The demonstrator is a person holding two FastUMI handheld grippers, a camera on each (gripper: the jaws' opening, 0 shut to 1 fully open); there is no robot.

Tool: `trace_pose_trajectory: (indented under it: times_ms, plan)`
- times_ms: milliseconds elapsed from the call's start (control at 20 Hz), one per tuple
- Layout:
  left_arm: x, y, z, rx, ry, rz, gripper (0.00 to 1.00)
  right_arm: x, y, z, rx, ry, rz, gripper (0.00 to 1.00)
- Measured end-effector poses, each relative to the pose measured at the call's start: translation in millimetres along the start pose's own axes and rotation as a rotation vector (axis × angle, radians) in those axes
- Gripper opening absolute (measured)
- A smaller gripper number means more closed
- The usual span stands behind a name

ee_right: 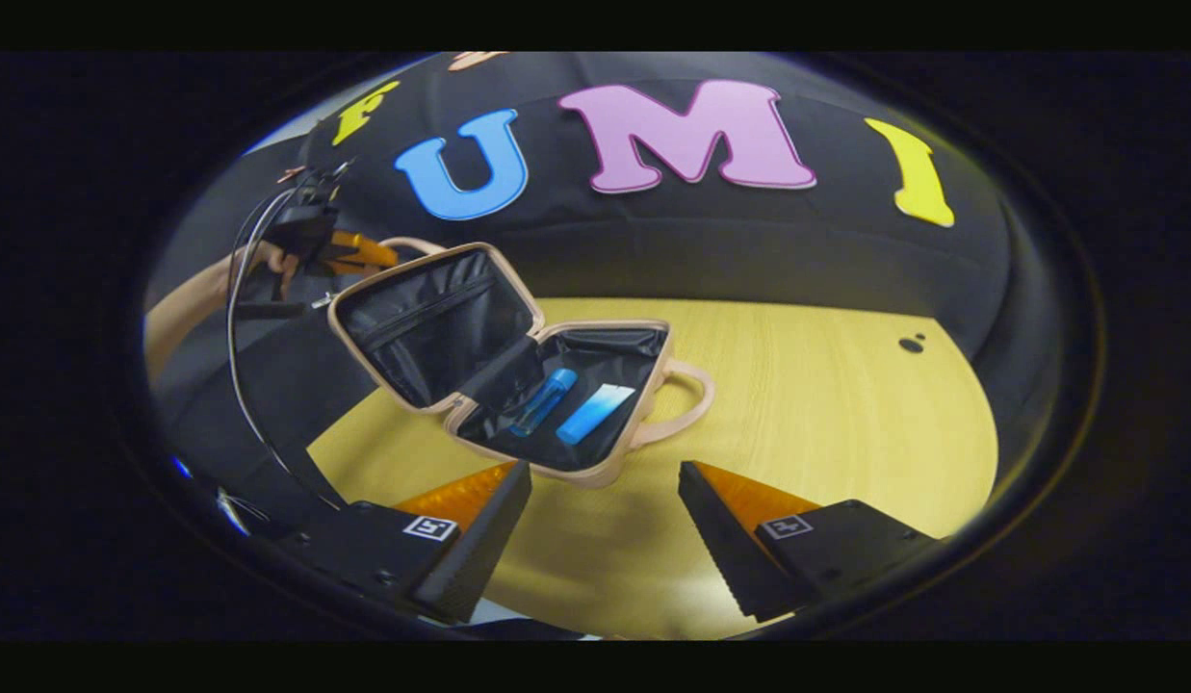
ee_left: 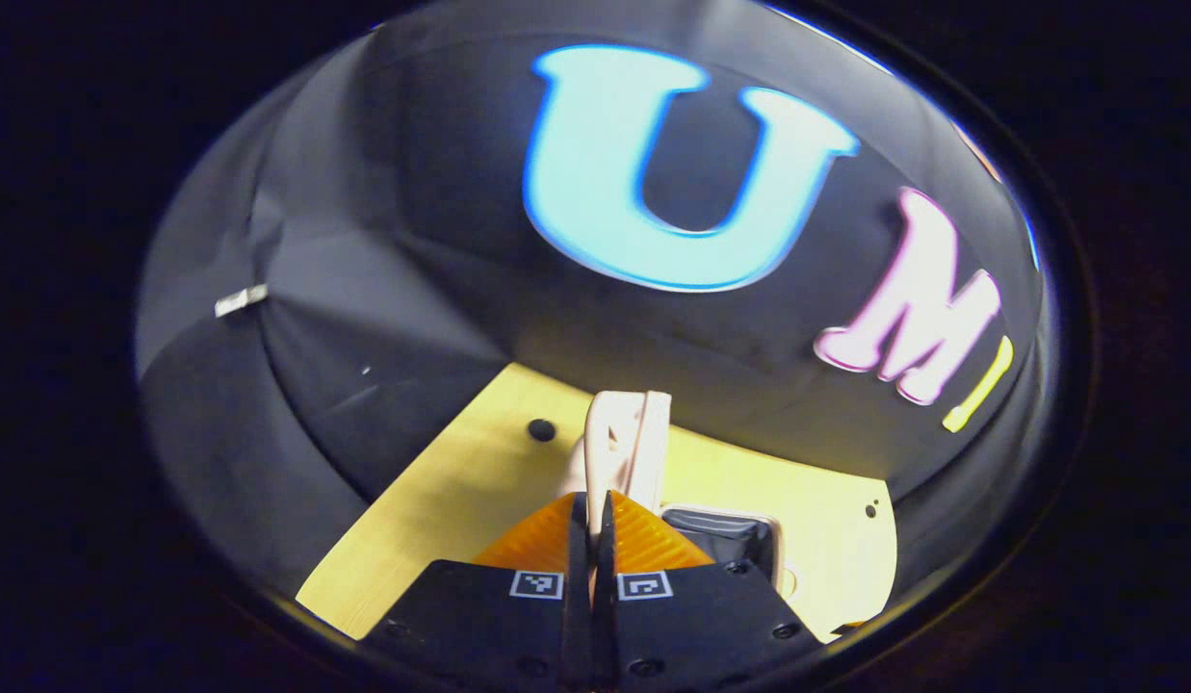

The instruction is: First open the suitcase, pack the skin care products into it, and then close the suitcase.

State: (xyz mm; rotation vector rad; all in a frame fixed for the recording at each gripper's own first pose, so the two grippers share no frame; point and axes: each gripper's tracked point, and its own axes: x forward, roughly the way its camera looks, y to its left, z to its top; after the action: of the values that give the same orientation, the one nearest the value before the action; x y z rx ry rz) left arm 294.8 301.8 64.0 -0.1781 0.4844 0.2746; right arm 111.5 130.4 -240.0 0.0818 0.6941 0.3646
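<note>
The suitcase lies open on the wooden table, its lid tilted up on the left, its base near the table's left edge. Two blue skincare items, a bottle and a tube, lie side by side in the base. The left gripper, fingers pressed together, pinches the lid's handle. The right gripper hangs near the case's near rim with its fingers spread wide, touching nothing. Bare tabletop stretches to the right and far side.
</note>
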Motion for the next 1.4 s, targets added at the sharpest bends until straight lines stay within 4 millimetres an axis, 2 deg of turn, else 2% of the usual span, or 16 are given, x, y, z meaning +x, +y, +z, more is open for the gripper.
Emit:
trace_pose_trajectory:
  times_ms: [100, 250, 350, 450, 550, 650, 750, 900, 1050, 1150, 1200, 1250, 1300, 1350, 1400]
  plan:
    - [-1, -58, -6, 0.015, -0.005, -0.057, 0.06, -10, -8, 17, -0.055, -0.047, 0.021, 0.98]
    - [3, -141, -39, -0.005, 0.019, -0.151, 0.06, -19, -28, 30, -0.024, -0.076, 0.039, 0.98]
    - [5, -176, -68, -0.03, 0.043, -0.195, 0.06, -25, -51, 33, 0.005, -0.084, 0.03, 0.97]
    - [16, -214, -106, -0.068, 0.087, -0.244, 0.06, -32, -73, 28, 0.037, -0.074, 0.02, 0.97]
    - [35, -240, -147, -0.079, 0.141, -0.26, 0.06, -41, -96, 23, 0.051, -0.069, -0.004, 0.97]
    - [47, -250, -186, -0.039, 0.206, -0.244, 0.06, -50, -118, 18, 0.04, -0.07, -0.051, 0.98]
    - [64, -260, -218, 0.059, 0.261, -0.196, 0.06, -58, -129, 20, 0.065, -0.087, -0.083, 0.98]
    - [80, -269, -256, 0.16, 0.31, -0.121, 0.09, -77, -134, 28, 0.111, -0.121, -0.109, 0.97]
    - [81, -277, -266, 0.245, 0.285, -0.122, 0.13, -90, -140, 44, 0.114, -0.171, -0.14, 0.97]
    - [74, -298, -266, 0.247, 0.249, -0.211, 0.33, -98, -143, 55, 0.113, -0.208, -0.16, 0.97]
    - [58, -311, -255, 0.219, 0.213, -0.264, 0.6, -100, -145, 61, 0.102, -0.225, -0.175, 0.97]
    - [44, -317, -242, 0.203, 0.164, -0.29, 0.65, -103, -146, 68, 0.093, -0.242, -0.19, 0.97]
    - [27, -318, -225, 0.197, 0.104, -0.301, 0.84, -107, -145, 77, 0.083, -0.262, -0.2, 0.97]
    - [7, -317, -206, 0.207, 0.032, -0.311, 0.96, -112, -142, 86, 0.075, -0.285, -0.209, 0.97]
    - [-14, -313, -189, 0.227, -0.049, -0.311, 0.95, -117, -139, 96, 0.067, -0.312, -0.219, 0.98]
